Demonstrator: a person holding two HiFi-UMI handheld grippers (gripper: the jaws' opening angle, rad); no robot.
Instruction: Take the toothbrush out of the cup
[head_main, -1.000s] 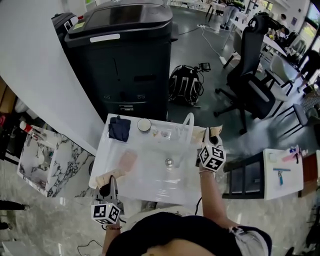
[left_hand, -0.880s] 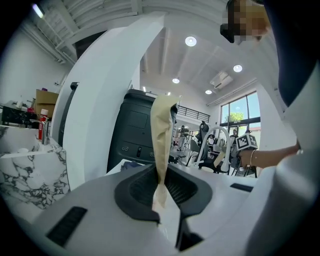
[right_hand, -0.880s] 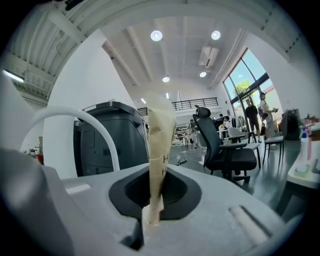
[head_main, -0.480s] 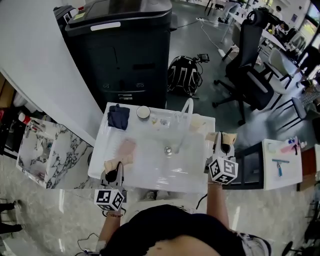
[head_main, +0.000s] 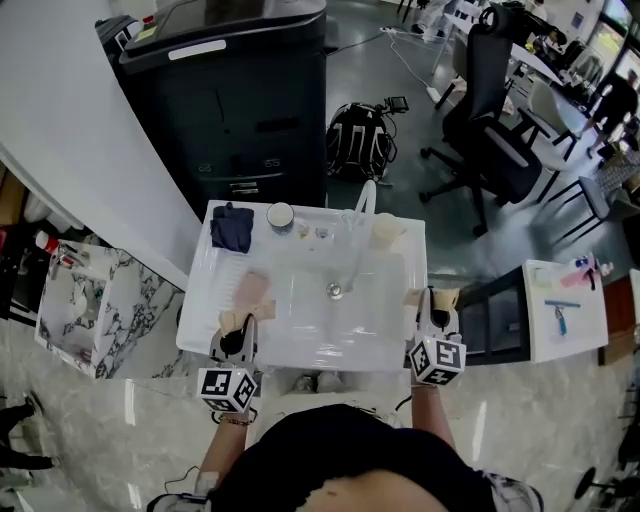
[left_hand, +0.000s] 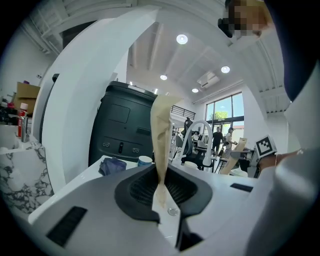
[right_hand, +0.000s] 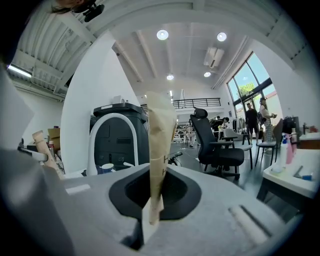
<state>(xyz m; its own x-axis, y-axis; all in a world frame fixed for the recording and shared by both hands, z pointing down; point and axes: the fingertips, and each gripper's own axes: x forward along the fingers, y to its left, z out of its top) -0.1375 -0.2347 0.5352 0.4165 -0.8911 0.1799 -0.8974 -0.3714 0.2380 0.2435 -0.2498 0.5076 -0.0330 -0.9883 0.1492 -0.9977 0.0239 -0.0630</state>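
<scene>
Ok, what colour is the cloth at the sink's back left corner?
The cloth is dark navy blue, clearest in the head view.

The middle and near side of the basin (head_main: 300, 325) lie open. Along the far ledge stand a dark cloth (head_main: 231, 227) at the left, a white cup (head_main: 281, 216) just beside it and a beige cup (head_main: 386, 231) at the right. The arched faucet (head_main: 357, 225) rises between the cups and reaches over the basin, and a pinkish block (head_main: 251, 290) lies at the left.
</scene>
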